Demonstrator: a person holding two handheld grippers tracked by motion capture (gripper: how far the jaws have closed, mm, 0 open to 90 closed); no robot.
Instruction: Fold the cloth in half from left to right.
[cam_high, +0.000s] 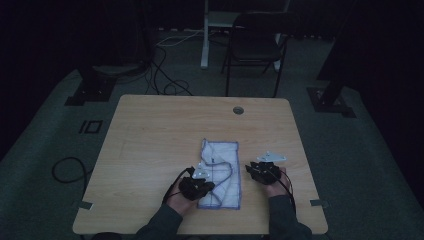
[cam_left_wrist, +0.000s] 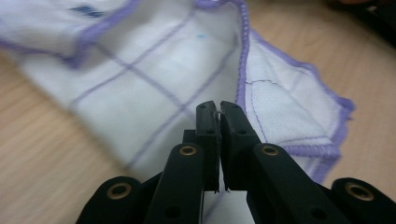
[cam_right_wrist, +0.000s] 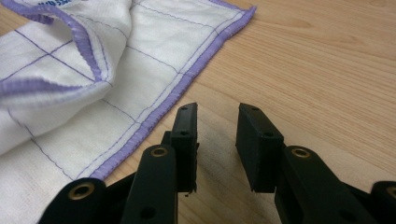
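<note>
Left hand-held gripper at near-centre of tabletop, resting over left near part of cloth; jaws pressed together, a thin white thread or bit of fabric seemingly caught between the tips, grip on cloth itself not certain. White cloth, purple hem and grid lines, partly folded, long axis running near to far. Right hand-held gripper just right of cloth edge, jaws apart, nothing between, above bare wood.

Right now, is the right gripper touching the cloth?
Apart. In the right gripper view, the right gripper has its jaws open over bare table, with wood visible between them and the cloth hem.
</note>
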